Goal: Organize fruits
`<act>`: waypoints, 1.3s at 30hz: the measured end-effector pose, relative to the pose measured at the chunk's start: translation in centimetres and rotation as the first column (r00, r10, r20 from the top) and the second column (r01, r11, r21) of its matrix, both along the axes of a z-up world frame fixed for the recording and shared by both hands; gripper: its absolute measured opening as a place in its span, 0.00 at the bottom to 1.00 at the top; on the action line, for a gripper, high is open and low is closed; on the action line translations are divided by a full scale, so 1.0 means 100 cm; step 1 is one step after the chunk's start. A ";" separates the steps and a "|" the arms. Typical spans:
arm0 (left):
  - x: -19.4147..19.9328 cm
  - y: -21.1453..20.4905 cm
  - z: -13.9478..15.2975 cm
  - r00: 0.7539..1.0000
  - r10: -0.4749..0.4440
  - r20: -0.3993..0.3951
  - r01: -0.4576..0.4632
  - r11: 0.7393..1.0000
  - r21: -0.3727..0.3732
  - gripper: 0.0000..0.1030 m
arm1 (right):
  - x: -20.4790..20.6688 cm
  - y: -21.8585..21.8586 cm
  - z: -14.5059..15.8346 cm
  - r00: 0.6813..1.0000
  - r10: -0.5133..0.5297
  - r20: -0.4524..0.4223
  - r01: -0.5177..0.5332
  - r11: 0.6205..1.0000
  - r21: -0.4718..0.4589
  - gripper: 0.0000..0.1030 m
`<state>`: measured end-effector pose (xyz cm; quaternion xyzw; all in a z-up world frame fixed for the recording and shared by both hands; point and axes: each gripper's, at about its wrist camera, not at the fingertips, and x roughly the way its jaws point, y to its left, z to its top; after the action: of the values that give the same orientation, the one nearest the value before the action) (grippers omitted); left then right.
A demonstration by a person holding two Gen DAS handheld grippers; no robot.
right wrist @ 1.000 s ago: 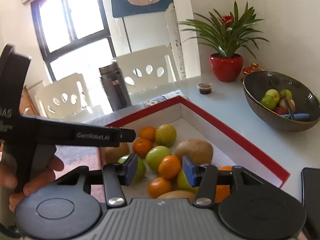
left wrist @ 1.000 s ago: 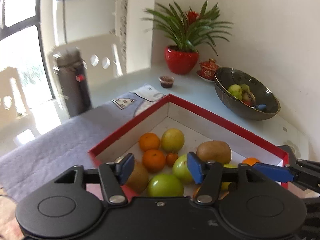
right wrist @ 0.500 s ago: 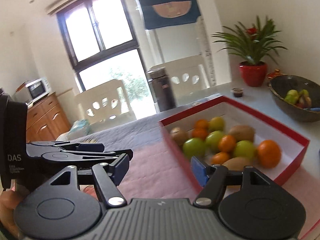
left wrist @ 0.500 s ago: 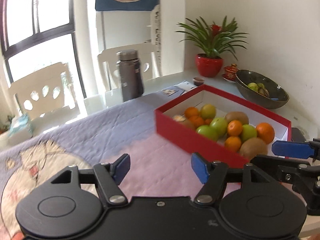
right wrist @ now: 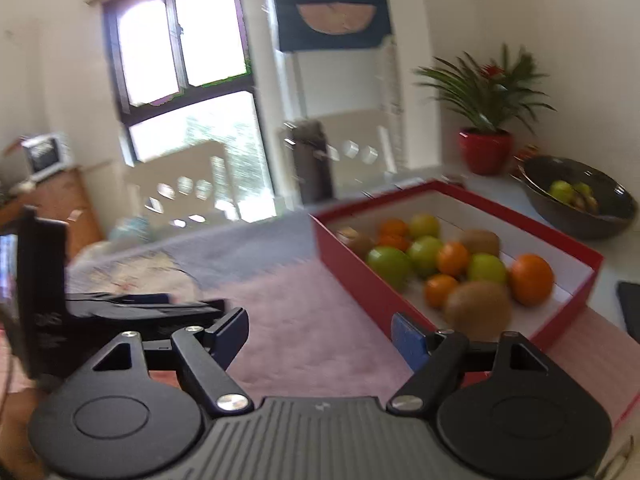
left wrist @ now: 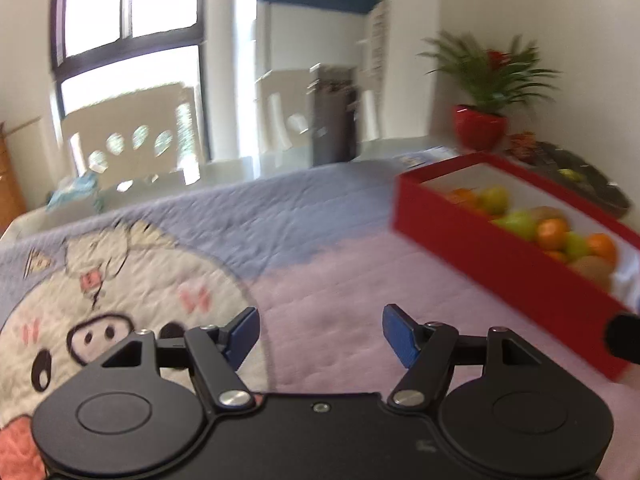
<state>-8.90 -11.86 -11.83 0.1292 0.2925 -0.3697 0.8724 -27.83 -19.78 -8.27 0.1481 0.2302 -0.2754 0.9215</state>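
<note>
A red box (right wrist: 356, 276) with white inner walls holds several oranges, green apples and brown kiwis; an orange (right wrist: 531, 278) lies at its near right. The box also shows at the right of the left wrist view (left wrist: 500, 256). A dark bowl (right wrist: 580, 220) with green fruit stands behind it by the wall. My left gripper (left wrist: 318, 334) is open and empty, above the pink cloth, well left of the box. It also shows at the left of the right wrist view (right wrist: 148, 304). My right gripper (right wrist: 320, 334) is open and empty, in front of the box's near left corner.
A quilted cloth (left wrist: 280, 240) with a cartoon face covers the table. A red potted plant (right wrist: 486, 152) stands in the back corner. A dark flask (right wrist: 312, 168) and white chairs (right wrist: 180, 184) stand behind the table. A dark flat object (right wrist: 630, 304) lies right of the box.
Both grippers have pulled back and swung left, away from the box. The fruit box has slid to the right of both views. Both stay open and empty.
</note>
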 end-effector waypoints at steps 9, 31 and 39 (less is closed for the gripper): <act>0.022 0.012 -0.013 0.977 0.198 0.075 -0.204 0.975 0.084 0.79 | 0.018 -0.012 -0.048 0.997 -0.074 -0.014 0.074 0.997 -0.005 0.77; 0.023 0.006 -0.021 0.972 0.226 0.061 -0.231 0.967 0.106 0.79 | 0.033 0.000 -0.077 0.993 -0.083 0.088 0.097 0.983 -0.157 0.84; 0.022 0.006 -0.021 0.972 0.223 0.071 -0.230 0.968 0.105 0.79 | 0.034 -0.002 -0.078 0.993 -0.083 0.081 0.094 0.985 -0.144 0.84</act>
<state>-6.74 -11.22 -13.92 0.1548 0.3000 -0.2466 0.9084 -24.45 -20.00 -16.04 0.0999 0.1678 -0.3264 0.9248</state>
